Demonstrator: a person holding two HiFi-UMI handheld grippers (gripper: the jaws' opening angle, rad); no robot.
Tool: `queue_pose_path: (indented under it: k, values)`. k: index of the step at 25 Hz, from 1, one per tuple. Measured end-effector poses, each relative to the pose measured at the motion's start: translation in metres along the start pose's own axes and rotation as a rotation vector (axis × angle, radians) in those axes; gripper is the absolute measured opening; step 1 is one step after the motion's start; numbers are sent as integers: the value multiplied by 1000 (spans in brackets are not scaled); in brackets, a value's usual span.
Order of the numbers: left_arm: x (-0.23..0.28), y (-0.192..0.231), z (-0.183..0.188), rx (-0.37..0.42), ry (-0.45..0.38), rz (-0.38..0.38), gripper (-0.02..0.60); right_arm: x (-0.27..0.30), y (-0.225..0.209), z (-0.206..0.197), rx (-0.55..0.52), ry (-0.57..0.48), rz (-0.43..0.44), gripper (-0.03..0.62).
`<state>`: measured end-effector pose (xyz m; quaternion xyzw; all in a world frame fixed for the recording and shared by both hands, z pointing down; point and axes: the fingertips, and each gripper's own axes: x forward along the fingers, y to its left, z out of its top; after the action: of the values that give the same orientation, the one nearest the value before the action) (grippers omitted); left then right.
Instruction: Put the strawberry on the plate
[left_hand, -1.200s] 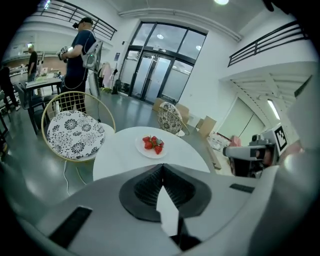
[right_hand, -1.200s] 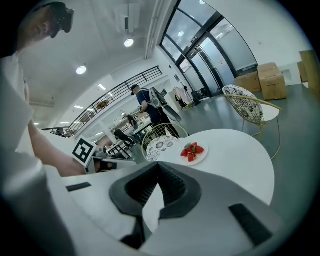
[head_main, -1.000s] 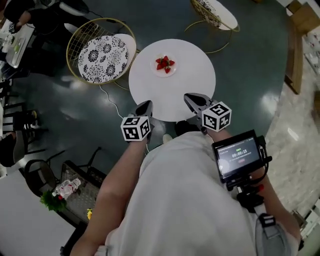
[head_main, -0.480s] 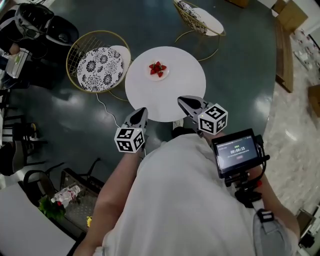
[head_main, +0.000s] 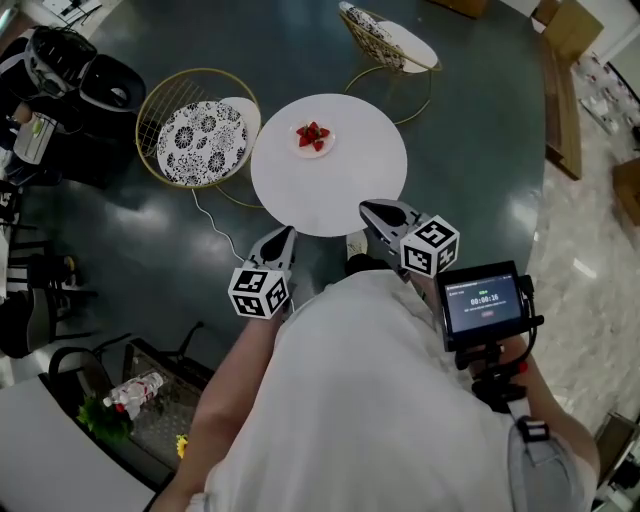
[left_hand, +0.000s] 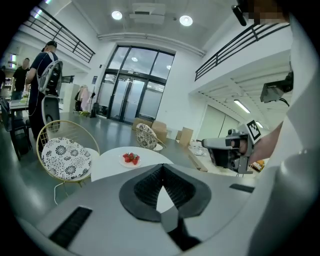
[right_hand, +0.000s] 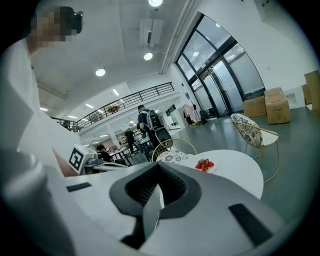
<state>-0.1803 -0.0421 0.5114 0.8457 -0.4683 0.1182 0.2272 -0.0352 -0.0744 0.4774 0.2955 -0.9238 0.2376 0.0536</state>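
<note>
**Both grippers shut and empty, short of the table; strawberries on the plate**

The strawberries (head_main: 313, 133) lie heaped together on a small plate (head_main: 327, 150), which sits on the far half of the round white table (head_main: 330, 195); nothing else stands on the tabletop.

The left gripper (head_main: 286, 234) hangs off the table's near edge, over the dark floor (head_main: 470, 130); its jaws are pressed together with nothing between them. The right gripper (head_main: 367, 207) reaches just over the near rim, its jaws likewise closed on nothing. Both are well apart from the plate, with bare tabletop between.

Around the table: a gold wire chair (head_main: 195, 140) with a black-and-white patterned cushion stands just beside its left edge, and a second chair (head_main: 388, 38) of the same kind stands beyond it, near the far right. A pale cable (head_main: 212, 214) trails across the floor from the first chair towards the table's foot. A small screen (head_main: 484, 300) is mounted by the person's right arm; at lower left a wire crate (head_main: 160, 395) holds a bottle. The left gripper view shows a person with a backpack (left_hand: 42, 82) standing off to the left, well away from the table.
</note>
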Motion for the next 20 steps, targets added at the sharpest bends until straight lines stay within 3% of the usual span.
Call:
queue_pose_path:
  k: [8,20]
  values:
    - [3,-1,-7,-36,16,-30,8,-2,1,-9,22,9,-14,6]
    - [7,-6,-2,-23,28,-52,8,3,3,-5,24,3,-14,6]
